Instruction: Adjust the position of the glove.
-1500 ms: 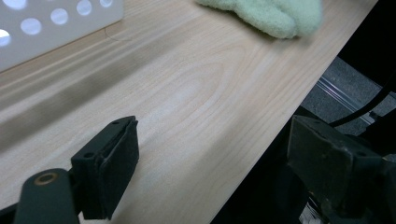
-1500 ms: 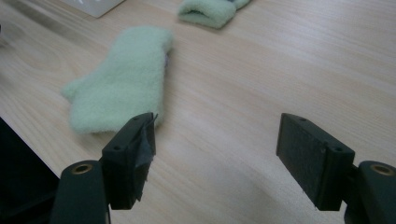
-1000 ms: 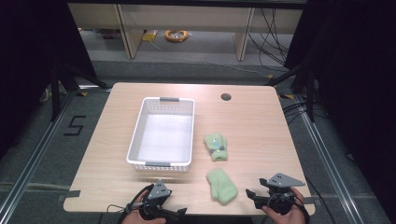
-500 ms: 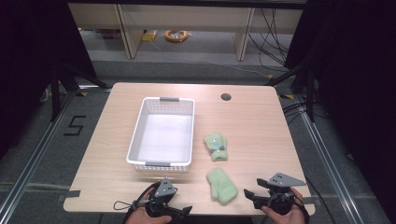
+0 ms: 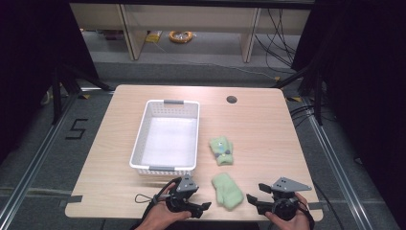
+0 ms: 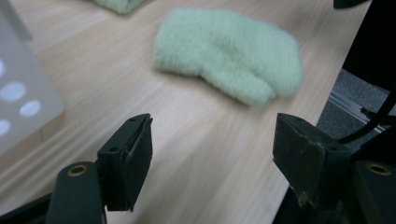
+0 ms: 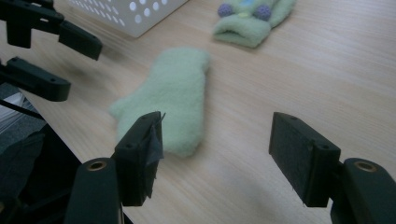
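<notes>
Sliding rightward along the table's near edge, the left gripper [image 5: 203,207] now faces the plain pale-green fleece mitten [image 5: 227,190] lying flat between both grippers; its jaws have just been closing, nothing between them. The right gripper [image 5: 253,200], jaws narrowing, grasps nothing.

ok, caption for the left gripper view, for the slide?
Open left gripper facing a fuzzy pale-green mitten on the light wooden table.

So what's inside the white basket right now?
Nothing visible: the white basket shows a bare floor. Both green mittens lie outside on the table. Its near wall hides a thin strip of that floor.
</notes>
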A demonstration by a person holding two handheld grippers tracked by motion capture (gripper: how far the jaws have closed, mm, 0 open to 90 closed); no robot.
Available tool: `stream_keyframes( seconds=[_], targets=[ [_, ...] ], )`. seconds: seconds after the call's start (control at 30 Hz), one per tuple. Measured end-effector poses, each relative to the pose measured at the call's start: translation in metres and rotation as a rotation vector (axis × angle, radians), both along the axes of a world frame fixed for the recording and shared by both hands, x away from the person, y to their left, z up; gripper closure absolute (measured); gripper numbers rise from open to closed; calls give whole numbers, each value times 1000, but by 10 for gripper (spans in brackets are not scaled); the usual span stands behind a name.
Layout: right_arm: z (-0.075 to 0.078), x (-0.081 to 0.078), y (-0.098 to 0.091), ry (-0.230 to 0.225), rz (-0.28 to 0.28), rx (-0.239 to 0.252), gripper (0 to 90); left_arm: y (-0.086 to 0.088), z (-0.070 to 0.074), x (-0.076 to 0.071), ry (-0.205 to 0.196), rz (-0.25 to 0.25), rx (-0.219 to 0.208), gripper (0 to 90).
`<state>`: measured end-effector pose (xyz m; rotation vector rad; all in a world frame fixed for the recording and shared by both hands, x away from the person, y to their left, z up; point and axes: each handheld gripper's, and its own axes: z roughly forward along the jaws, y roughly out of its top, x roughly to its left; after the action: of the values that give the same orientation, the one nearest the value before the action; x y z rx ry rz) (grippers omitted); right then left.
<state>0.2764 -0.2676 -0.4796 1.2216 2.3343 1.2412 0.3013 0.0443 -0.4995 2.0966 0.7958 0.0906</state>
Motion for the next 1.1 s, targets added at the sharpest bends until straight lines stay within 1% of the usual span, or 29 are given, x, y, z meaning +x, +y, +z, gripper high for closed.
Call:
stream_keyframes(
  seconds=[0.03, 0.07, 0.1, 0.13, 0.17, 0.2, 0.23, 0.27, 0.3, 0.33, 0.37, 0.4, 0.43, 0.47, 0.5, 0.53, 0.57, 0.67, 0.7, 0.73, 0.77, 0.87, 0.93, 0.97, 1.0, 1.03, 1.07, 1.1],
  targets=[
    [0, -1, 1, 10, 1, 1, 365, 0, 0, 0, 0, 0, 0, 306],
    [0, -1, 1, 10, 1, 1, 365, -2, 0, 2, 2, 3, 11, 306],
    [0, -2, 4, 24, 5, -9, 371, -6, 1, 4, -6, -9, 7, 311],
    [-1, 1, 4, 8, 20, -7, 380, -9, 3, 9, -26, -33, 40, 318],
    [-1, 1, 5, 16, 26, -3, 385, -12, 3, 11, -18, -16, 30, 321],
    [-1, 1, 6, 5, 19, -17, 388, -14, 3, 14, -20, -18, 33, 326],
    [0, -2, 8, 55, -1, -6, 397, -14, 3, 18, -20, -21, 42, 334],
    [-1, 1, 8, 28, 16, -26, 412, -15, 3, 21, -27, -16, 47, 339],
    [-1, 1, 9, 43, 11, -37, 413, -17, 2, 23, -27, -9, 49, 345],
    [-2, 3, 9, 23, 11, -59, 417, -18, 1, 26, -23, -13, 56, 353],
    [-2, 2, 11, 39, -5, -57, 424, -20, 0, 28, -18, 2, 49, 358],
    [-3, 5, 10, 28, 34, -52, 432, -21, 0, 30, -29, -13, 61, 361],
    [-3, 5, 11, 22, 18, -68, 438, -24, 0, 32, -23, -2, 52, 366],
    [-3, 5, 11, 22, 18, -68, 438, -24, 0, 32, -23, -2, 52, 370],
    [-3, 7, 14, 27, 33, -68, 446, -27, 1, 34, -22, 3, 53, 375],
    [-3, 7, 14, 29, 33, -78, 454, -29, 1, 35, -23, 7, 50, 382],
    [-3, 7, 15, 31, 36, -75, 458, -30, 1, 37, -42, 2, 59, 384],
    [-3, 8, 16, 24, 39, -84, 462, -34, 2, 38, -46, 5, 69, 409],
    [-3, 9, 16, 32, 37, -83, 463, -38, 1, 40, -41, 16, 72, 414],
    [-3, 8, 17, 35, 31, -83, 463, -39, 0, 40, -38, 3, 82, 420],
    [-3, 8, 17, 35, 34, -82, 462, -40, -1, 40, -38, 24, 98, 424],
    [-3, 8, 17, 34, 36, -82, 462, -42, -3, 41, -31, 19, 99, 439],
    [-3, 8, 17, 36, 37, -79, 463, -44, -2, 39, -34, 24, 102, 454],
    [-4, 9, 16, 20, 52, -90, 462, -46, -4, 40, -34, 17, 88, 455],
    [-4, 9, 16, 20, 53, -90, 462, -47, -3, 40, -31, 30, 97, 459],
    [-4, 9, 17, 24, 50, -88, 462, -49, -4, 41, -30, 52, 89, 468],
    [-4, 9, 17, 25, 50, -88, 463, -48, -4, 43, -27, 42, 104, 479],
    [-4, 9, 17, 26, 49, -87, 463, -48, -6, 45, -20, 48, 100, 482]
  ],
)
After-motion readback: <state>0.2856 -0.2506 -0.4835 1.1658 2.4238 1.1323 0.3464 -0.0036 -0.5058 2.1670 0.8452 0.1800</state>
